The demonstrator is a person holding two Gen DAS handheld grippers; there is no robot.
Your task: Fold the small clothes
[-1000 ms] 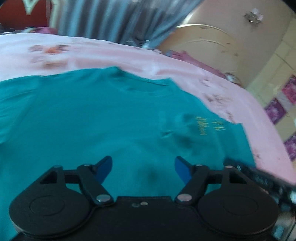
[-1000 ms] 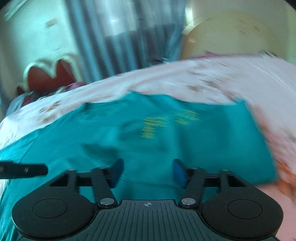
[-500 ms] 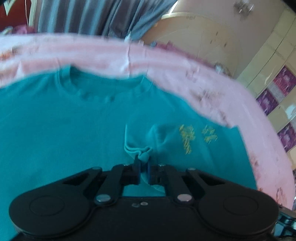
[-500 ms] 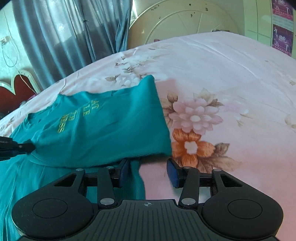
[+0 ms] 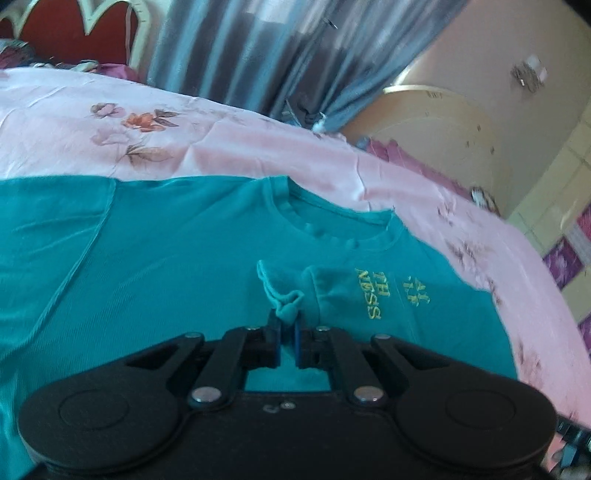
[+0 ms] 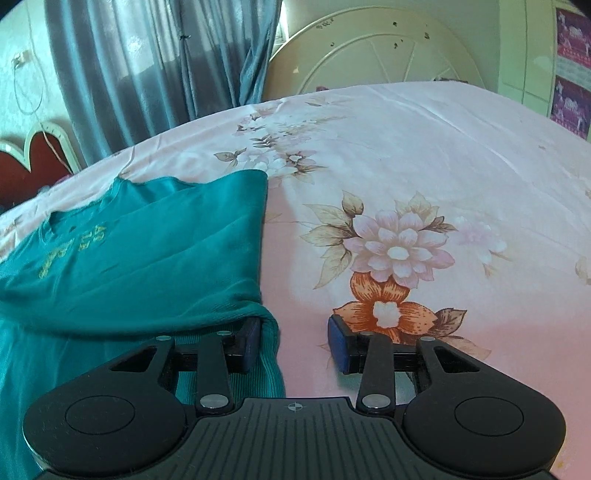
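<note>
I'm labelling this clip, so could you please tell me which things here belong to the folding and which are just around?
Job: shirt; left hand-held gripper; right hand-held gripper.
Around: bedsheet; curtain; headboard.

A teal t-shirt (image 5: 166, 266) carries yellow lettering (image 5: 373, 295) at 3 o'clock of its collar; the bedsheet (image 6: 424, 155) is pale pink with pink-and-orange flowers (image 6: 391, 266) and tan leaves; curtains (image 6: 147, 70) are grey-blue; both black grippers bear blue pads (image 6: 338, 345)
</note>
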